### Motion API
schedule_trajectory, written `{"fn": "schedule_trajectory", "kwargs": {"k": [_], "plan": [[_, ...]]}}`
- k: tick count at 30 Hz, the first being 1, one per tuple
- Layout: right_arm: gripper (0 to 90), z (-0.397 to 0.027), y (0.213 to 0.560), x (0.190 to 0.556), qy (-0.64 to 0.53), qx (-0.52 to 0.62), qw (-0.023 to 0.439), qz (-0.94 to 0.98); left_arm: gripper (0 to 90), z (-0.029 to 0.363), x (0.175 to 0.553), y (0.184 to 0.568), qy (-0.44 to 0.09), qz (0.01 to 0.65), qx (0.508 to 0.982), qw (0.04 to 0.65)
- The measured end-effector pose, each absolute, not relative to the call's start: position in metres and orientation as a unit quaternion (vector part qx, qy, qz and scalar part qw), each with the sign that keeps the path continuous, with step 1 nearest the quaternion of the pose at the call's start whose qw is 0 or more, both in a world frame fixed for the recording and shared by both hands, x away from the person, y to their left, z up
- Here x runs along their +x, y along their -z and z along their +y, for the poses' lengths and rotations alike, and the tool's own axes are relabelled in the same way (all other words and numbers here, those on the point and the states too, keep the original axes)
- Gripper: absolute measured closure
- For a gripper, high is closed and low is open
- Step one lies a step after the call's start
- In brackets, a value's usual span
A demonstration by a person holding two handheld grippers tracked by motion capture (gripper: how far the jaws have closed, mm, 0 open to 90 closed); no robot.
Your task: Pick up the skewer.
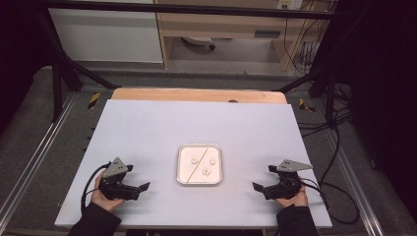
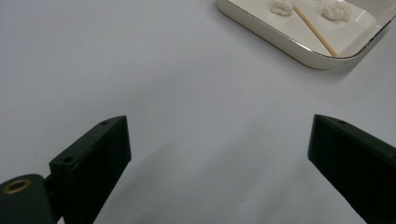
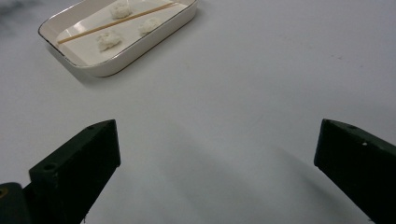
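A: Where is the tray (image 1: 183, 169)?

B: On the white table (image 1: 147, 128), midway between its left and right edges and closer to the near edge than the far one. It is a shallow white dish with rounded corners and a thin dark rim.

A: What is in it?

B: A thin wooden skewer (image 1: 199, 162) lies slantwise across it, nearly corner to corner. Three small white lumps (image 1: 206, 171) sit on the tray floor, one to the left of the skewer and two to the right.

A: And the left gripper (image 1: 140, 189)?

B: Near the table's near-left corner, held in the person's left hand (image 1: 101, 196). Its jaws stand wide apart with bare table between them, pointing toward the tray, well apart from it.

A: The right gripper (image 1: 259, 187)?

B: Near the near-right corner, in the right hand (image 1: 295, 199). Its jaws are also spread wide, with nothing between them, aimed toward the tray from the other side and well apart from it.
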State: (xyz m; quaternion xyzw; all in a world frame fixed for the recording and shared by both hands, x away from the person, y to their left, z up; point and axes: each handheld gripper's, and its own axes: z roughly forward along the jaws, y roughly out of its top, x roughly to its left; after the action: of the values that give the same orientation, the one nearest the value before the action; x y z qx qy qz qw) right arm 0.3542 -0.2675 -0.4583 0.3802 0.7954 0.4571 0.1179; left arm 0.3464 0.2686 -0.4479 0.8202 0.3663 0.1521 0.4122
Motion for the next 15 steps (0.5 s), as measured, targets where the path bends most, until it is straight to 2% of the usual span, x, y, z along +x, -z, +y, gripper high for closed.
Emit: {"fn": "schedule_trajectory", "kwargs": {"k": [15], "plan": [[0.9, -0.2673, 0.4584, 0.354, -0.455, 0.381, 0.12, 0.796, 5.8, 0.2611, 0.3455, 0.4454, -0.154, 0.361, 0.822, 0.411]]}}
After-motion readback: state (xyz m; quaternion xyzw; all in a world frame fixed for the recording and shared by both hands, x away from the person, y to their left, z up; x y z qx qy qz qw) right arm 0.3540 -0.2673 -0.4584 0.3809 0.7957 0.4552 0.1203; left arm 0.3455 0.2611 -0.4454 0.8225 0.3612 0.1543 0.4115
